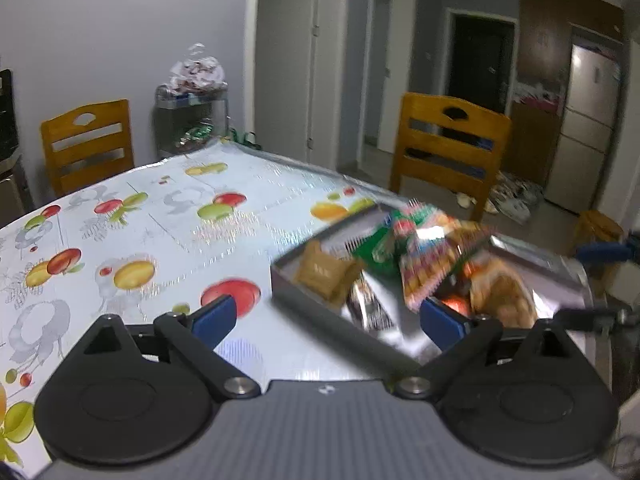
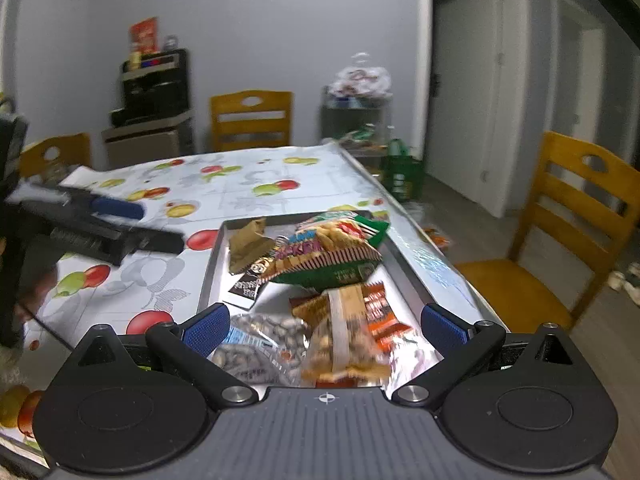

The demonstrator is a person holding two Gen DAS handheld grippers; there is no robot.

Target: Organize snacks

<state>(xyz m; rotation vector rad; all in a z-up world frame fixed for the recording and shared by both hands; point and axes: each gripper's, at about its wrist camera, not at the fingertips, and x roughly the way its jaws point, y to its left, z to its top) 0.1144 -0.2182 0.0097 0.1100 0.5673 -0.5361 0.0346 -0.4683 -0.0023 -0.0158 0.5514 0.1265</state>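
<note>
Metal tray (image 2: pixel 213 264) full of snacks (image 2: pixel 324 256) sits on the fruit-print counter (image 2: pixel 240 184), right ahead of the right tongs (image 2: pixel 326 330), which are spread apart with nothing in them. The left tongs (image 1: pixel 326 320) are spread apart and empty too, with the tray's corner between their tips.

Fruit-print table (image 2: pixel 240 184) under a snack-filled metal tray (image 2: pixel 212 268).
</note>
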